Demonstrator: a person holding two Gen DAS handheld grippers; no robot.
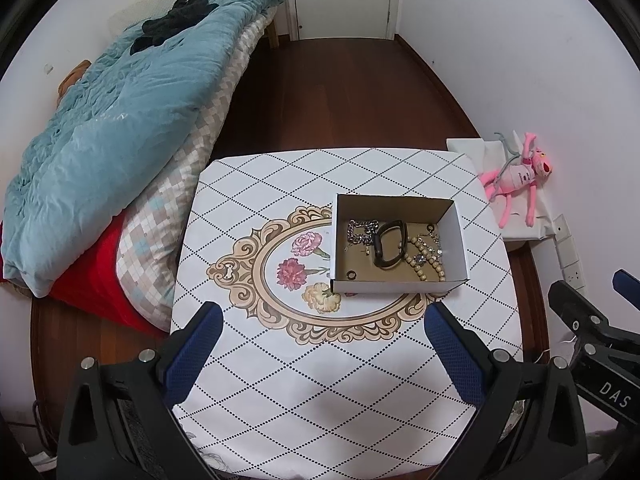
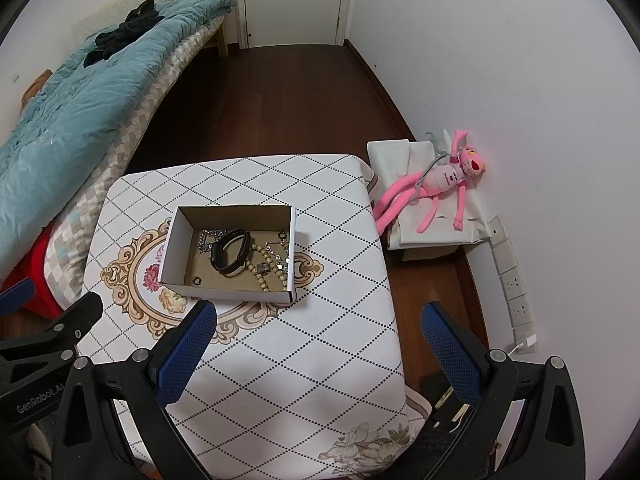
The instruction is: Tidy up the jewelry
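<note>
Jewelry lies in an open white cardboard box (image 1: 400, 240) (image 2: 230, 256) with a brown inside: a silver chain (image 1: 362, 230), a black wristband (image 1: 388, 244) (image 2: 230, 256) and a string of beige wooden beads (image 1: 426, 266) (image 2: 270, 276). It sits mid-desk on the white diamond-patterned cloth (image 1: 320, 380) (image 2: 300, 360), apart from every edge. Left tongs (image 1: 324, 344) and right tongs (image 2: 318, 344) both hang spread wide and empty over bare cloth on the box's near side.

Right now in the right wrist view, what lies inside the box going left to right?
Inside the cardboard box: silver chain → black wristband → beaded bracelet. The small black ring sits nearer the camera, at the left front corner.
</note>
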